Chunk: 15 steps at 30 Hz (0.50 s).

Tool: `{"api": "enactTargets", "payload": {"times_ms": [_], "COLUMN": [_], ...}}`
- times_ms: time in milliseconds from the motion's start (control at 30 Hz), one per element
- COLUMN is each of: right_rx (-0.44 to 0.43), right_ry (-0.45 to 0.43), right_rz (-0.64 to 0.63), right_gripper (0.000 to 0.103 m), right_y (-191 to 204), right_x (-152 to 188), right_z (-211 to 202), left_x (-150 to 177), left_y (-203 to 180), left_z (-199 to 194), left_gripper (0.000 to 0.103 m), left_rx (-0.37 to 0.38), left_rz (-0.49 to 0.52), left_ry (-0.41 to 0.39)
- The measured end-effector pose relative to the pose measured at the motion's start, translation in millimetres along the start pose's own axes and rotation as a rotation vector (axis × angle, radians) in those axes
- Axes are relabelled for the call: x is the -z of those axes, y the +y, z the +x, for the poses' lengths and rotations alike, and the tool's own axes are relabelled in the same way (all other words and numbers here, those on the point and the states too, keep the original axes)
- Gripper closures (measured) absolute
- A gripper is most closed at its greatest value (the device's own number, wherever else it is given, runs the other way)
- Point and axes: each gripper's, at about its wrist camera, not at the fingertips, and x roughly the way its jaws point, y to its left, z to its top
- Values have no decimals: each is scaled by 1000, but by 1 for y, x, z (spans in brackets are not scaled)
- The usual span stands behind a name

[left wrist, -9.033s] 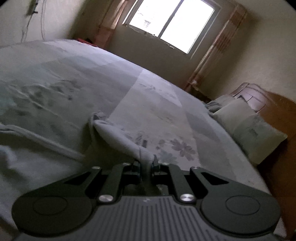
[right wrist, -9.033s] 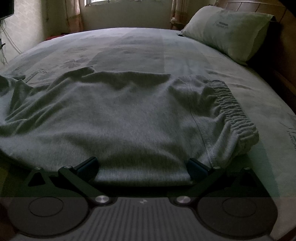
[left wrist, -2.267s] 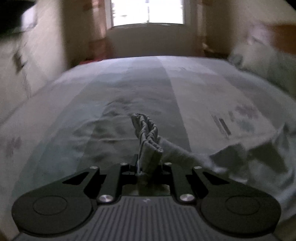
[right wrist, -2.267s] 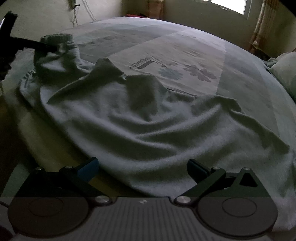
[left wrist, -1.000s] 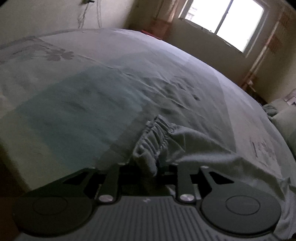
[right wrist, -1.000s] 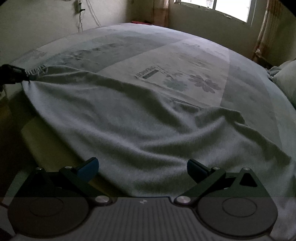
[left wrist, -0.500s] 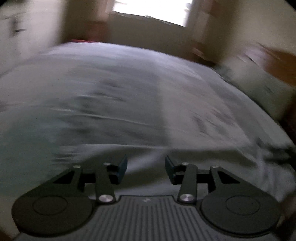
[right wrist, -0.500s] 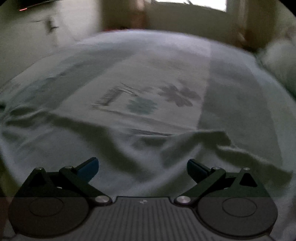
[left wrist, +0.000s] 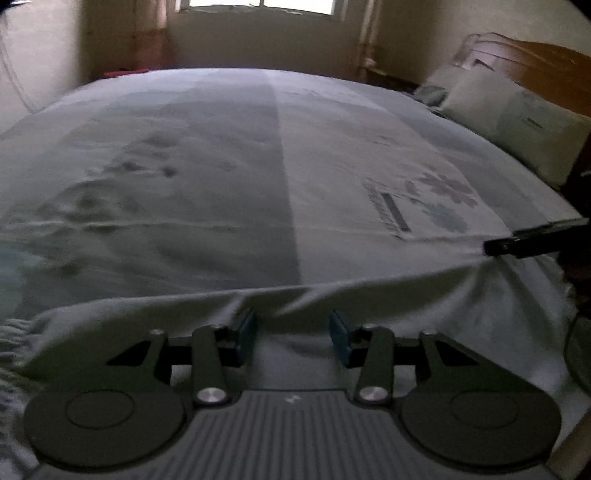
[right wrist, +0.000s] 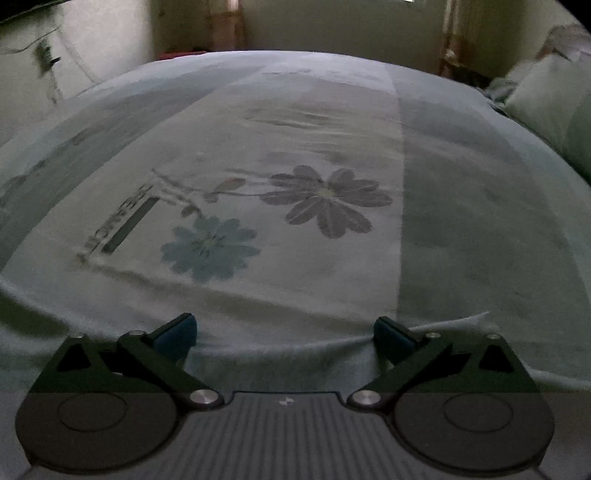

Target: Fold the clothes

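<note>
- A dim bedroom holds a wide bed [left wrist: 229, 155] under a grey-green sheet in broad stripes, with a window [left wrist: 258, 3] at the far wall and a pillow [left wrist: 517, 118] against the wooden headboard [left wrist: 546, 62] to the right of the left gripper.
- A printed purple flower [right wrist: 327, 199] and a blue flower [right wrist: 210, 247] lie on the sheet ahead of the right gripper.
- The grey garment [left wrist: 424, 306] lies spread along the near edge of the bed, directly under and ahead of both grippers, its far edge running across just beyond their fingertips.
- The garment's gathered elastic band [left wrist: 13, 336] shows at the far left of the left gripper.
- The left gripper [left wrist: 292, 334] has its jaws parted partway, having just been opening; cloth lies beneath the gap, but the pads do not press on it.
- The right gripper [right wrist: 284, 334] stands wide apart over the garment's edge, grasping nothing; in the left wrist view its dark fingertip [left wrist: 517, 243] reaches in from the right, touching the cloth's far edge.
</note>
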Motion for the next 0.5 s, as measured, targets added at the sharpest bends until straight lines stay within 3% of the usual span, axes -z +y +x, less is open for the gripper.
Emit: {"api": "enactTargets", "payload": {"times_ms": [100,200,267,400,467,500], "right_rx": [-83,-139,-134,-67,-72,-79], "right_ry": [-19,13,54,16,49,49], "right_rz": [47,11,-36,-100,-78,-75], "right_gripper": [0,0,0,0,0,0], "right_y": [3,18,32,49,46,44], "right_x": [5,21,27,12,-2,-4], "right_z": [-31,-40,-26,-1,1,-7], "left_x": [9,19,21,17,12,12], "left_y": [1,2,6,20,26,21], "left_z": [-6,-9,-10,-8,-14,-21], "left_gripper": [54,52,52,42,48,48], "left_rx": [-13,-22,-49,-162,-148,-144], "left_rz": [43,86,87,76,26,48], "left_ry": [6,19,13,1,19,9]}}
